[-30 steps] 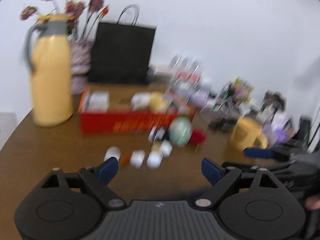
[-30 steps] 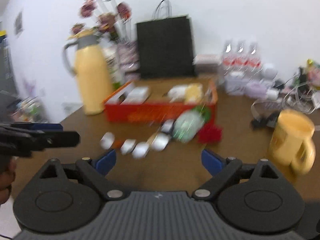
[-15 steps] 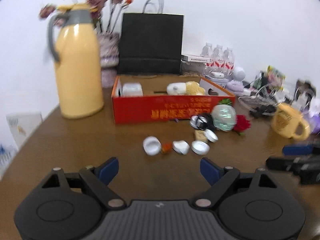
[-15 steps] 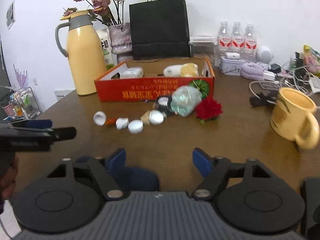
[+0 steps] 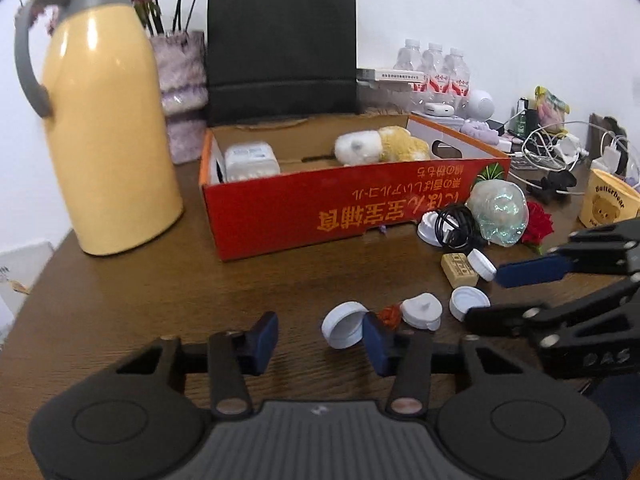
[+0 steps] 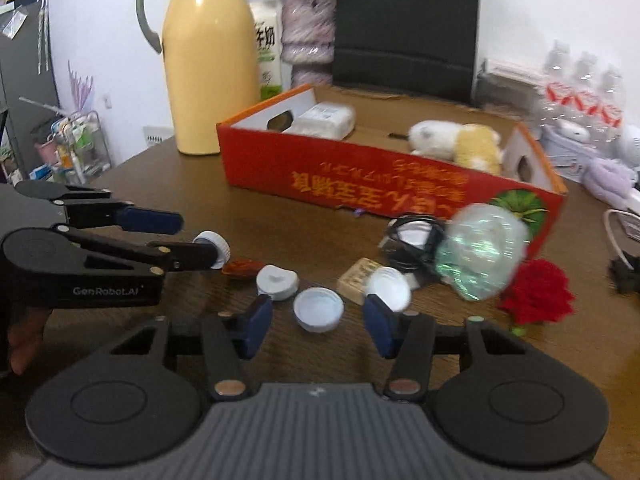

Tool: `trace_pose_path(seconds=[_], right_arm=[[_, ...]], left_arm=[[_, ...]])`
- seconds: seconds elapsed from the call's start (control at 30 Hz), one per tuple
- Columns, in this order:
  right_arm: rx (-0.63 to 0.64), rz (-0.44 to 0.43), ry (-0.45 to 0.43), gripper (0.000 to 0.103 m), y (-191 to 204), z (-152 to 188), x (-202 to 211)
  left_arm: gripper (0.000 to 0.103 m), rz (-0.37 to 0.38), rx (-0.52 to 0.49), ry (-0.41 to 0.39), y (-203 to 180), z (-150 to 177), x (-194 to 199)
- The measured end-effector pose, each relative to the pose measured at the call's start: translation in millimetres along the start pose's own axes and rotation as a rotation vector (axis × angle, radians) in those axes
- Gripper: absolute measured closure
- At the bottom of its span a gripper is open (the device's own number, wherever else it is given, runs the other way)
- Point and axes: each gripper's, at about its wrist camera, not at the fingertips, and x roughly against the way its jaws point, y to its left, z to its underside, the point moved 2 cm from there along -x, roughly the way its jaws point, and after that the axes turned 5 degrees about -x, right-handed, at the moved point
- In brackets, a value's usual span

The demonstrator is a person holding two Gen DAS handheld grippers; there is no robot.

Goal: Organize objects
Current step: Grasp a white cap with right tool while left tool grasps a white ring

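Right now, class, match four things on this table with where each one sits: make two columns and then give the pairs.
Things:
1. plush toy
2. red rose
3. yellow thermos
4. black paper bag

Places:
A. behind the red box
B. inside the red box
C. left of the red box
D. on the table beside the crumpled clear bottle

Pairs: 1-B, 2-D, 3-C, 4-A

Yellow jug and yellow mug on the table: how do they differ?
The tall pale-yellow jug has a grey lid and grey handle; the squat yellow mug is open-topped with a bear print. The jug stands left of the red cardboard box, the mug right of it. Both stand upright on the brown table.
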Motion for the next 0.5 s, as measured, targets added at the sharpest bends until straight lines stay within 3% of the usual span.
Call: trace_pose_path(seconds=[0.03,0.1,0.3,0.5], right_arm=[[0.007,0.002,0.012,0.06,1,-1,-5],[0.005,-0.005,0.025,0.074,0,-3,-11],[0.004,0.008,0.003,0.074,1,-5,-5],[-0.03,0.022,-0.092,0.074,-2,1,50]], left_arm=[[0.081,0.024,0.01,0.002,3,0,-3],[0.096,0.058,0.021,0.004,5,-1,-7],[0.097,0.034,0.085,-0.038,8,-6,11],[0.097,0.012,0.117,-0.107,-13,-2,68]])
